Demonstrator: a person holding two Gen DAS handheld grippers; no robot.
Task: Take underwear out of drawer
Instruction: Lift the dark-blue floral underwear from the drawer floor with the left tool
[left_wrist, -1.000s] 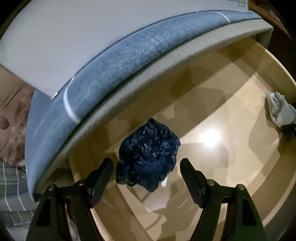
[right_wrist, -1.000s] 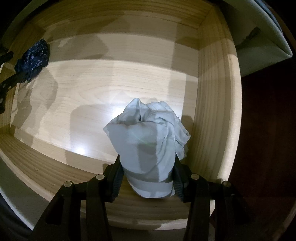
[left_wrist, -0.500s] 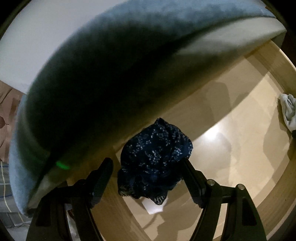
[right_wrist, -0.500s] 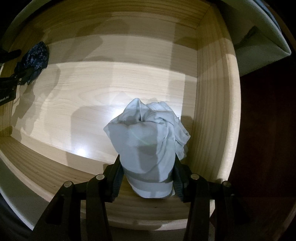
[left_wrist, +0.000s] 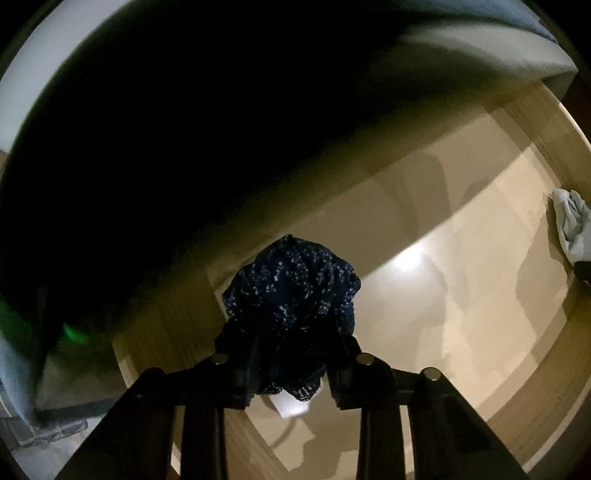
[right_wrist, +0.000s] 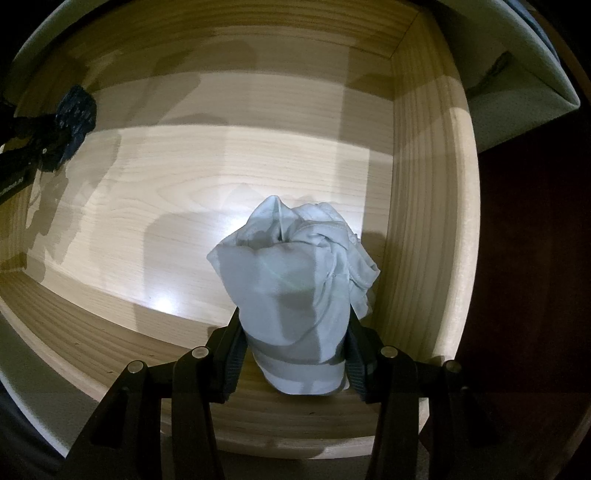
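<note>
**Both grippers clamped on underwear inside the drawer**

Your left gripper has its jaws pressed against a bunched navy patterned underwear, held at the left end of the wooden drawer, close beside the side wall. Your right gripper is closed tight around a crumpled pale grey underwear, near the drawer's right wall. Both garments sit over the drawer floor. A dark, blurred overhang fills the upper left-wrist view.
</note>
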